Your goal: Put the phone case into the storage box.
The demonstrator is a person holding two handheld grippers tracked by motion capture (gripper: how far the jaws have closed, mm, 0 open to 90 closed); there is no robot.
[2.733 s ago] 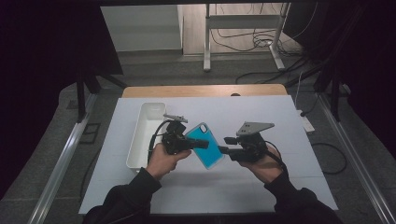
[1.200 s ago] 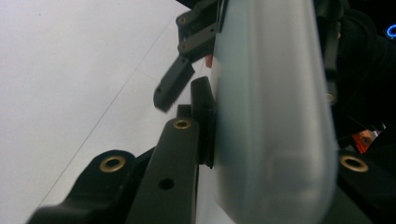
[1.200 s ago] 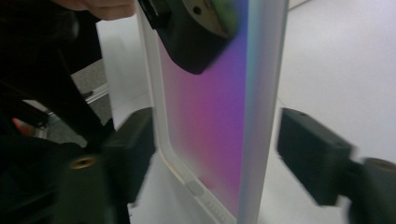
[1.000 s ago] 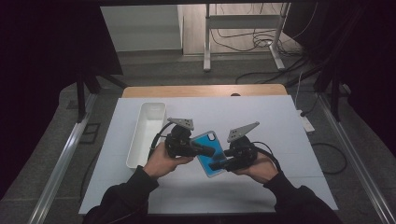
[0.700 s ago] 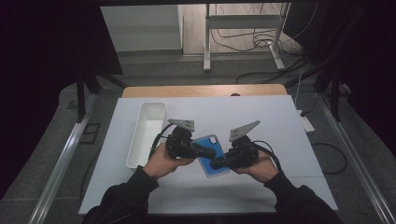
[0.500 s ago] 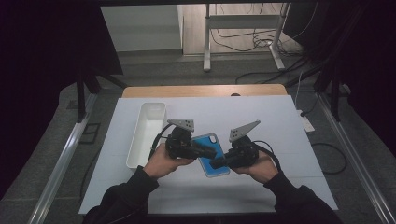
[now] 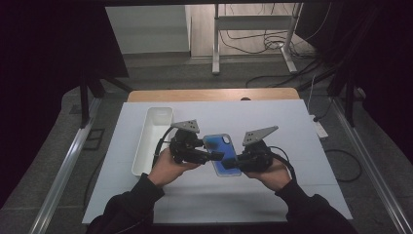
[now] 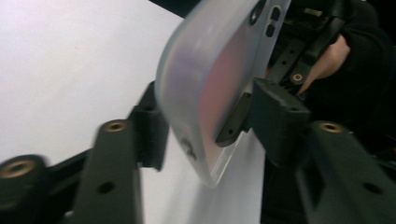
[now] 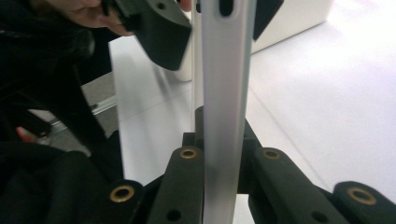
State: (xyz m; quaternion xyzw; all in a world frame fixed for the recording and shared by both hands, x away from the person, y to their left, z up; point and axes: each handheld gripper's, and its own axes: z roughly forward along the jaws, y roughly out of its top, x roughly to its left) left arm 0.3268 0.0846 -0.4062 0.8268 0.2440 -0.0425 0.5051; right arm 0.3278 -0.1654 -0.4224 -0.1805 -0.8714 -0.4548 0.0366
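Loosening since earlier, left gripper (image 7: 214, 157) apart around phone case (image 7: 221, 152); right gripper (image 7: 233, 164) clamped on it

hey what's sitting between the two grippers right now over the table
In the high view, the blue phone case spans the gap between the left gripper and the right gripper; nothing else lies there.

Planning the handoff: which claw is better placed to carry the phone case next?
Right. The right claw is clamped on the case edge, while the left claw has just been opening, its pads standing off the case between them.
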